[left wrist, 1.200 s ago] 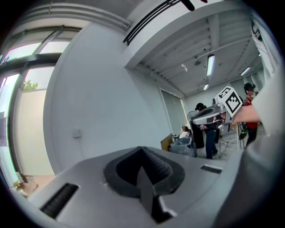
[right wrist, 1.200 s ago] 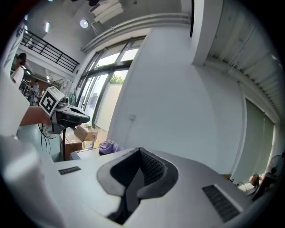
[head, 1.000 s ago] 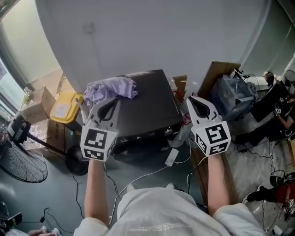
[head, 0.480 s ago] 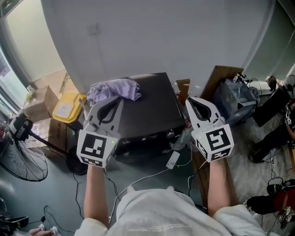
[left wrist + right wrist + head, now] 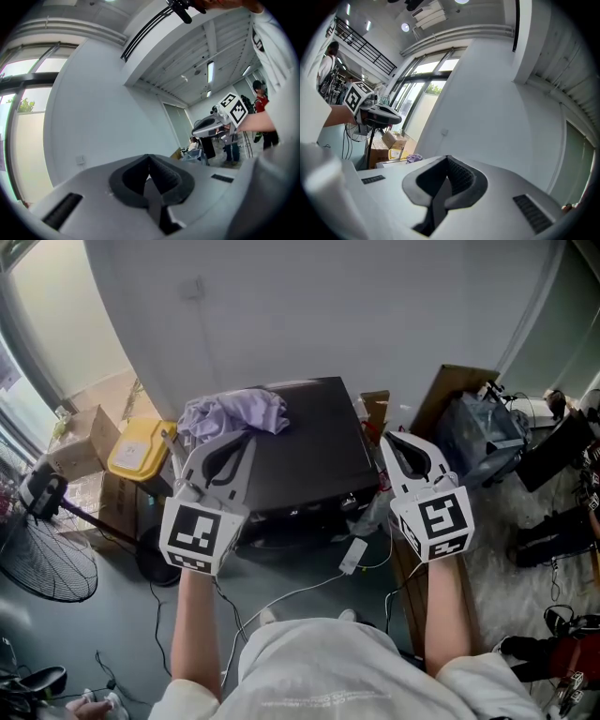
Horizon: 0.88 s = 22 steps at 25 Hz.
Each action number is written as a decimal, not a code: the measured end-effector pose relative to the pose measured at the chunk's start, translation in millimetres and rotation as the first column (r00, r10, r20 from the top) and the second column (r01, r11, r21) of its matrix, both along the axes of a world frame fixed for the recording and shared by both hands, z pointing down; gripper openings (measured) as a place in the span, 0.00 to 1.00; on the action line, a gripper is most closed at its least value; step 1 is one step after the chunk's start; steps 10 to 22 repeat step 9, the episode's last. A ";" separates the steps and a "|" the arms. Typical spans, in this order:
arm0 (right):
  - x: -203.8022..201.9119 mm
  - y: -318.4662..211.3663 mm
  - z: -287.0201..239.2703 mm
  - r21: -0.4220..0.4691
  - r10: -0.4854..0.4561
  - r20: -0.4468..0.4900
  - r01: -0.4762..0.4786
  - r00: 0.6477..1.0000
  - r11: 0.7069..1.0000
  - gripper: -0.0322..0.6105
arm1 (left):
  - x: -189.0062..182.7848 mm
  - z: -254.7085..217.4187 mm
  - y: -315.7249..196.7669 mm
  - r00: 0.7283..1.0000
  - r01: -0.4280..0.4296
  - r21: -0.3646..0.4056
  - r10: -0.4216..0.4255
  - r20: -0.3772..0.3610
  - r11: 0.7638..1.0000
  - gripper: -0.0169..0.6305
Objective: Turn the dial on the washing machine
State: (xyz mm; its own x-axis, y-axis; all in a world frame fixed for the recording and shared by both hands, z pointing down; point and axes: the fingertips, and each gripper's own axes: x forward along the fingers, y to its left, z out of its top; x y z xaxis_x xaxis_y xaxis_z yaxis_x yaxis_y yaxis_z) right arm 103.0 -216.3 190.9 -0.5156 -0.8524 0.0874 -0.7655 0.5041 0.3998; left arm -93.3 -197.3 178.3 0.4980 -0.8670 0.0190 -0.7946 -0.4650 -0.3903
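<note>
The washing machine [image 5: 305, 442] is a black box against the white wall, seen from above in the head view. A purple cloth [image 5: 236, 412] lies on its far left corner. Its front control strip [image 5: 302, 514] shows only small knobs, and I cannot pick out the dial. My left gripper [image 5: 247, 436] hovers over the machine's left side, shut and empty. My right gripper [image 5: 385, 438] hangs just off the machine's right edge, also shut with nothing in it. In both gripper views the jaws point up at the wall and ceiling, away from the machine.
A yellow-lidded bin [image 5: 138, 448] and cardboard boxes [image 5: 82, 442] stand left of the machine, with a floor fan [image 5: 45, 568] nearer me. Cables and a white adapter [image 5: 351, 557] lie on the floor in front. A cardboard sheet [image 5: 442, 392] and a dark bag [image 5: 476, 432] crowd the right.
Both grippers stay shut and keep about the same place in front of me. The head view has shifted slightly, so the machine sits a little higher in frame.
</note>
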 end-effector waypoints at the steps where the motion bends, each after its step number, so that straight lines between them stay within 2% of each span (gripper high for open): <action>1: -0.8 0.7 0.9 -0.002 -0.001 0.001 0.001 1.000 1.000 0.07 | -0.6 1.4 0.9 1.000 0.000 -0.002 0.000 -0.001 1.000 0.05; 9: -3.0 1.7 5.3 -0.007 -0.008 -0.005 0.008 1.000 1.000 0.07 | -4.0 9.9 0.8 1.000 0.010 -0.015 -0.011 -0.029 1.000 0.05; 22: -3.0 1.7 5.3 -0.007 -0.008 -0.005 0.008 1.000 1.000 0.07 | -4.0 9.9 0.8 1.000 0.010 -0.015 -0.011 -0.029 1.000 0.05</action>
